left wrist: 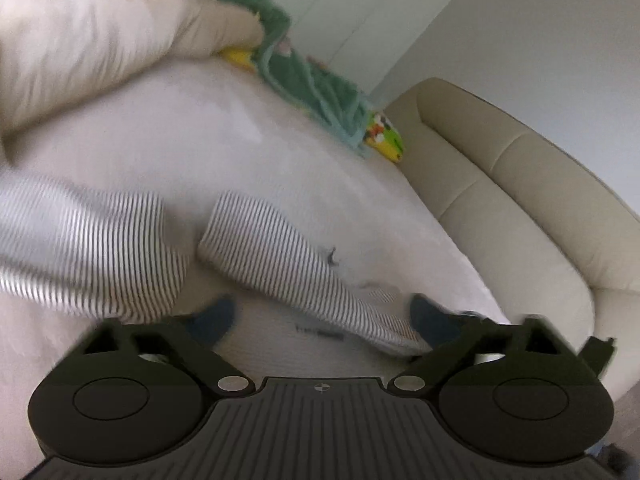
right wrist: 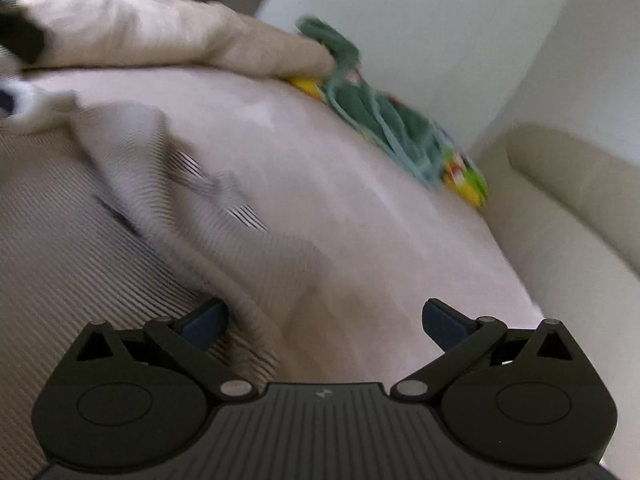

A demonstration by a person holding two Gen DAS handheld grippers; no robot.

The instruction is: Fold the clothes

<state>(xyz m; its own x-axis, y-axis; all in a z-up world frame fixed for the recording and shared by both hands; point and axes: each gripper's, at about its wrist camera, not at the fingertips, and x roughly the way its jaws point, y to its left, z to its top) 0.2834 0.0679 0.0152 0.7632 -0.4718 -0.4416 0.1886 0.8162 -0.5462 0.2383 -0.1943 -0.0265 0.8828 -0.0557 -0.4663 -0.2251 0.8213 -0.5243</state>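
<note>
Black housing and linkage of each gripper fill the lower edge of both wrist views. Beyond them lies the bed (left wrist: pixel 304 152), covered in a pale sheet, with a cream padded headboard (left wrist: pixel 520 184) along its right side and a beige pillow (left wrist: pixel 92 36) at the far left. The striped garment (left wrist: pixel 280 252) is spread on the sheet; both views are blurred. A green blanket (left wrist: pixel 312 84) lies at the far edge beside a yellow-green toy (left wrist: pixel 386 136). Left gripper (left wrist: pixel 320 320): jaws part-closed, striped cloth lying between them and reaching the right pad; a firm grasp cannot be confirmed. Right gripper (right wrist: pixel 326 322): jaws spread, released, garment (right wrist: pixel 120 240) at its left finger.
</note>
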